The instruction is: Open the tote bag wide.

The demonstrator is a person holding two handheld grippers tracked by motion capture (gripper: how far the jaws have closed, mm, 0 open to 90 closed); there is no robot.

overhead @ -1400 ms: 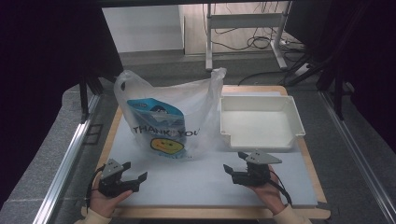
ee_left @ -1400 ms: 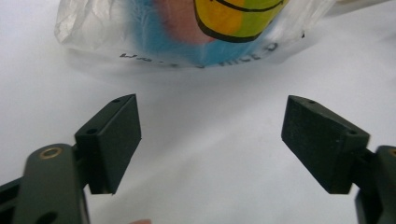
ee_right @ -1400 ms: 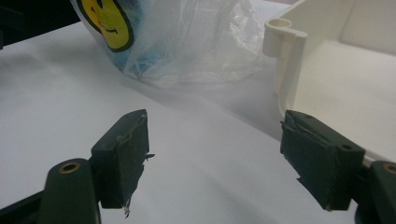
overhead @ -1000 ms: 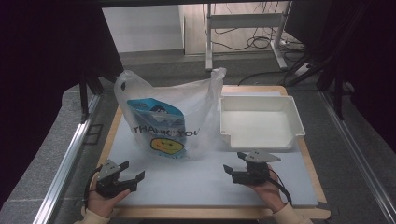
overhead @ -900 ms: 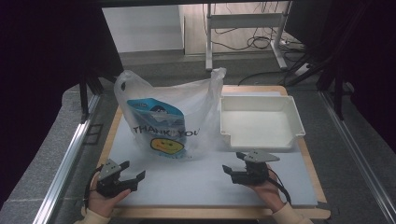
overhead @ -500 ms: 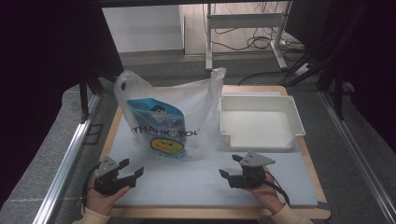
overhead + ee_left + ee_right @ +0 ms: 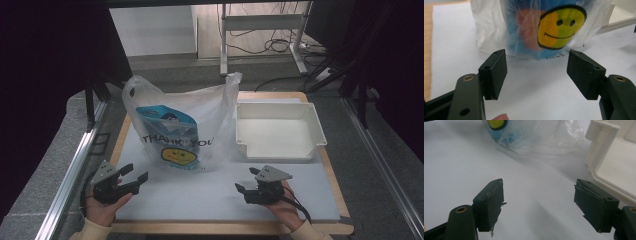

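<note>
My left claw [image 7: 134, 176] is spread and empty – jaws just narrowed – bag [image 7: 186, 125] at twelve o'clock; my right claw [image 7: 245, 182] is spread too, tray [image 7: 280, 131] at one.

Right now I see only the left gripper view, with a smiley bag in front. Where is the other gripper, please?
Observer: The right gripper is low over the white mat, apart from the bag, with its jaws open and empty.
Operator: Is something inside the tray at the side?
Observer: No, the white tray is empty.
Operator: Is the bag tied on top?
Observer: No, its two handles stand up apart, untied.
</note>
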